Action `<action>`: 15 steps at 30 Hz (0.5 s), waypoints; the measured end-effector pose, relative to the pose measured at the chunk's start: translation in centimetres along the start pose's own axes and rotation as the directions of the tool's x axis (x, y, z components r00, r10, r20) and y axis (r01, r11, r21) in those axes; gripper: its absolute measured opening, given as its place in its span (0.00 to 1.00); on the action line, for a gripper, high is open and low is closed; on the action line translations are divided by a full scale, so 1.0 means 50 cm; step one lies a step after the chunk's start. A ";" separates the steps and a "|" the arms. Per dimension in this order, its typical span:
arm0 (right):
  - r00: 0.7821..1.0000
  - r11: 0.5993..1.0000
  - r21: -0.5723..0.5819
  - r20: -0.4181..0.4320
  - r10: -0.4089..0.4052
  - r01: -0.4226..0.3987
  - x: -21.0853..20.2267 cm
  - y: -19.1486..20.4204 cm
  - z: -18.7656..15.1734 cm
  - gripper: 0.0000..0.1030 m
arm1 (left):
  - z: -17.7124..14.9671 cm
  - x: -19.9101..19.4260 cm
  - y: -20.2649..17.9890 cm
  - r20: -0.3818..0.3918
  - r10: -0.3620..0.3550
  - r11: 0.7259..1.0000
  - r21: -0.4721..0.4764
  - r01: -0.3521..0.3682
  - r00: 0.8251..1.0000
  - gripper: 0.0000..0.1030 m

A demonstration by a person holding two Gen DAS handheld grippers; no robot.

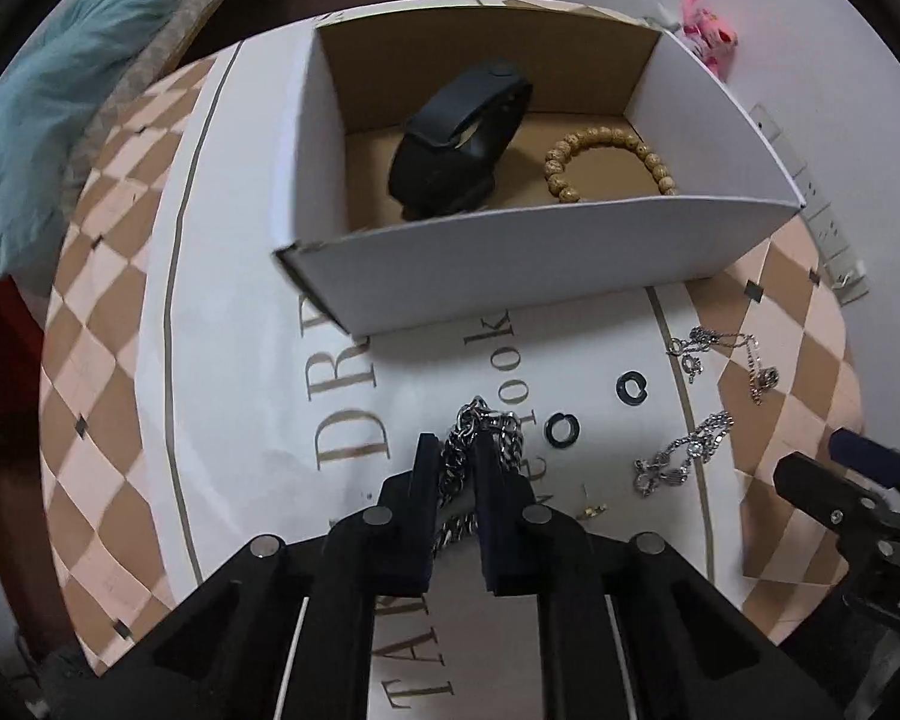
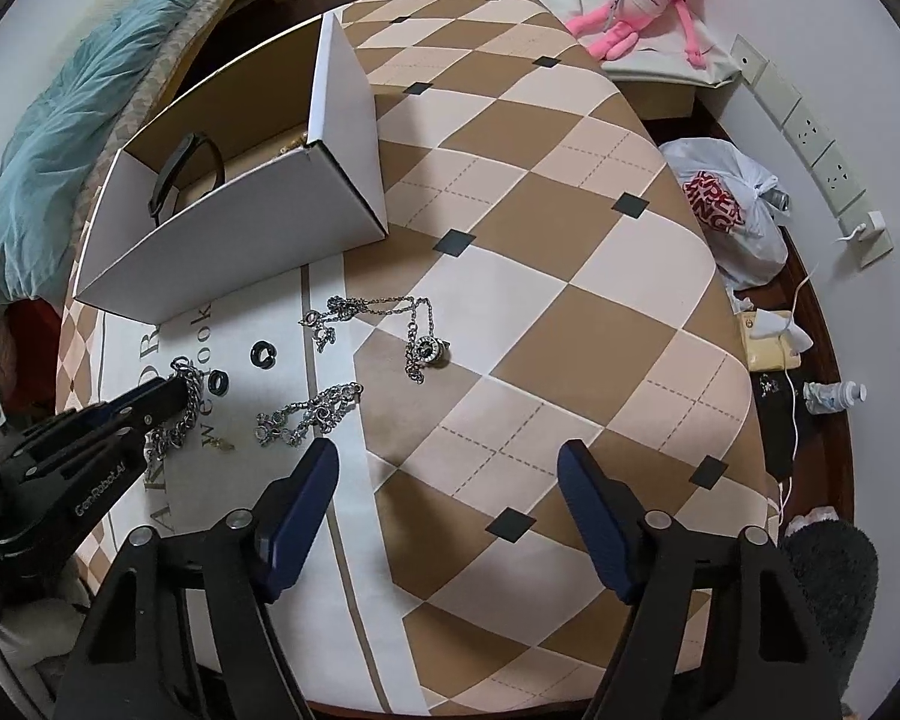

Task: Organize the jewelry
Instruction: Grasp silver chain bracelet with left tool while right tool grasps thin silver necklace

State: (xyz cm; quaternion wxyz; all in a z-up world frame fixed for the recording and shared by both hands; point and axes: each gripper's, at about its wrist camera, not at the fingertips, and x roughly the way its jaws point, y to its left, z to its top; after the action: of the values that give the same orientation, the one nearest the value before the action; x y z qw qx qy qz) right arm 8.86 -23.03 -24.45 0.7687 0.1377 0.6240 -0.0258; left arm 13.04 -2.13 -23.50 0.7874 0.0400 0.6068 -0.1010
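An open cardboard box (image 1: 528, 252) sits toward the far side of the desk (image 2: 570, 312), with a wristband (image 1: 456, 138) inside at its left and a bead bracelet (image 1: 609, 162) to the wristband's right. In front of the box (nearer the cameras) lie two small rings (image 1: 632, 387), side by side but apart. A heavy chain (image 1: 471, 450) lies left of them, between the fingers (image 1: 423, 480) of the left gripper (image 1: 456, 468). Right of the rings lie a pendant necklace (image 2: 390, 324) and, nearer, a thin bracelet (image 2: 312, 414). A small earring (image 1: 591, 510) lies nearest the camera.
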 end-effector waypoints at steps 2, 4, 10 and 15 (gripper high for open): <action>1.000 1.000 0.018 0.018 0.001 -0.001 -0.008 -0.008 0.000 0.71 | -0.011 -0.010 0.013 0.004 -0.011 0.999 -0.030 0.011 1.000 0.08; 0.999 0.999 0.038 0.035 0.007 -0.008 -0.014 -0.014 0.005 0.68 | -0.027 -0.028 0.030 0.018 -0.019 0.997 -0.068 0.020 1.000 0.08; 0.998 0.999 0.042 0.065 0.021 -0.024 -0.004 -0.010 0.031 0.60 | -0.063 -0.082 0.071 0.059 -0.050 0.986 -0.158 0.058 0.997 0.08; 0.998 1.000 -0.003 0.057 0.002 -0.002 0.038 0.016 0.048 0.34 | -0.058 -0.093 0.083 0.064 -0.052 0.983 -0.170 0.062 0.997 0.08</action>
State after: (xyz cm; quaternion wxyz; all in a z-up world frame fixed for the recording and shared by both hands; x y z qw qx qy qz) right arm 11.71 -22.60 -25.70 0.7863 0.1364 0.6019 -0.0279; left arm 10.01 2.99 -20.03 0.8024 -0.0486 0.5904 -0.0717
